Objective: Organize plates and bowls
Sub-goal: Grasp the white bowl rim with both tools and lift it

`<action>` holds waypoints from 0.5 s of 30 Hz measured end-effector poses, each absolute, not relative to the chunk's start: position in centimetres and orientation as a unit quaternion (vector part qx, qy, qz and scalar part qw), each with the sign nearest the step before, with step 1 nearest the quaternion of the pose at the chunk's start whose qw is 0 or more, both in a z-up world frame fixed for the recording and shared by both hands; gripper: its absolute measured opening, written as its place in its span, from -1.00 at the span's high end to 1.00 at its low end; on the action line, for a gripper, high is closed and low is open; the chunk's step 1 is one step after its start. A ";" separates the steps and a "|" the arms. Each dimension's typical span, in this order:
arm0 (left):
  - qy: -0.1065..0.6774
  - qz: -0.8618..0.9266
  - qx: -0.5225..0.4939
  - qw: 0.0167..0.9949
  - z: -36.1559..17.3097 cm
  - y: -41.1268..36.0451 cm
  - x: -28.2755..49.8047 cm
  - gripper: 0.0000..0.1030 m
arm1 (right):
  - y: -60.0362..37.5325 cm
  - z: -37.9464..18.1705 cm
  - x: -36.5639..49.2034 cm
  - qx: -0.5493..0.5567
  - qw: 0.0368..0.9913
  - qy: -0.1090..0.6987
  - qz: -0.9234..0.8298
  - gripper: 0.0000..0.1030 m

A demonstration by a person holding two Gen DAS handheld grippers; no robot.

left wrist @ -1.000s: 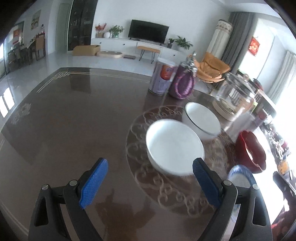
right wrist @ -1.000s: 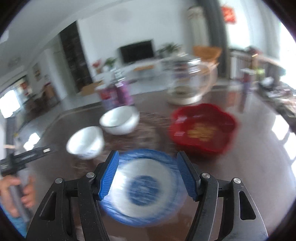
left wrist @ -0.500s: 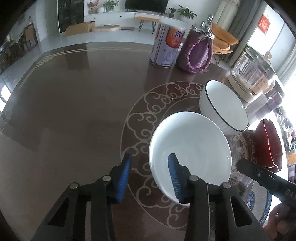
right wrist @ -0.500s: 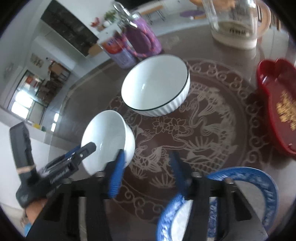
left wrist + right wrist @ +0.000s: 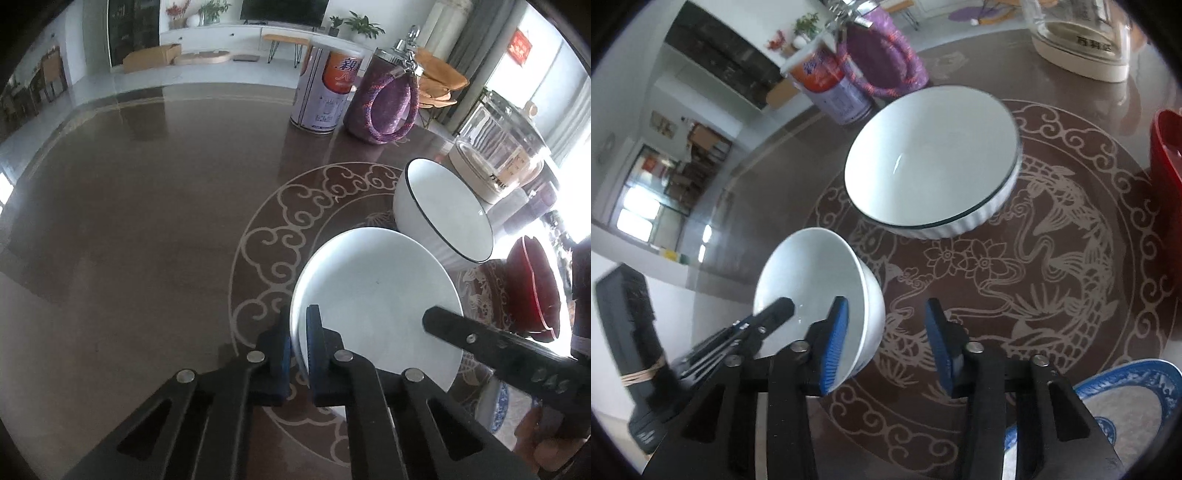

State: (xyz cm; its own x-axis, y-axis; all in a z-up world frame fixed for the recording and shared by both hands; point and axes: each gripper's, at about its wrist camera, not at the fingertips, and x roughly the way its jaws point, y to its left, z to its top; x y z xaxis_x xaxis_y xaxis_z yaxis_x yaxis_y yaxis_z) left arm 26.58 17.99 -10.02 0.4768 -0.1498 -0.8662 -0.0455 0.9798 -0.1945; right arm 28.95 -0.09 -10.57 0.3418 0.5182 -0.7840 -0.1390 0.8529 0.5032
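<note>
A dark brown worktop (image 5: 129, 229) with a pale scroll medallion fills both views. Two white bowls are counted on it: a larger ribbed bowl with a dark rim (image 5: 932, 162), seen upper centre in the right wrist view, and a smaller plain white bowl (image 5: 376, 302), at lower right of centre in the left wrist view and just beside the ribbed one. One blue-patterned plate (image 5: 1126, 402) lies at the lower right corner of the right wrist view. One red dish (image 5: 532, 291) is seen at the right edge, one glass jar (image 5: 506, 158) at upper right, and one tin can (image 5: 325, 92) beside one purple flask (image 5: 384, 99) at upper centre.

The left gripper (image 5: 298, 345) is clenched on the near rim of the plain bowl, one finger inside and one outside. The right gripper (image 5: 886, 343) has just been closing; its fingers (image 5: 834, 343) stand apart, the bowl's far wall between them, contact not discernible.
</note>
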 end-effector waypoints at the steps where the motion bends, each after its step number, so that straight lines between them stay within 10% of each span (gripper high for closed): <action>1: 0.508 -0.032 -0.097 0.855 -9.9 18.0 26.6 0.90 | 0.1 -10.6 28.8 0.179 0.800 0.532 0.212 0.72; 15: 0.482 -0.103 -0.091 0.866 -3.7 12.1 20.9 0.91 | -6.9 -4.2 23.2 0.206 0.826 0.484 0.205 0.79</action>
State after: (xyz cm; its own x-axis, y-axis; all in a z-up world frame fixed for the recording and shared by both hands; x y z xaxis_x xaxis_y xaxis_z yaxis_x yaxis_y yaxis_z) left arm 20.94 12.06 -3.69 0.5148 -0.2648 -0.8154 0.0901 0.9625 -0.2557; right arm 23.22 -6.88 -4.20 0.4479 0.5379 -0.7142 -0.1400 0.8311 0.5381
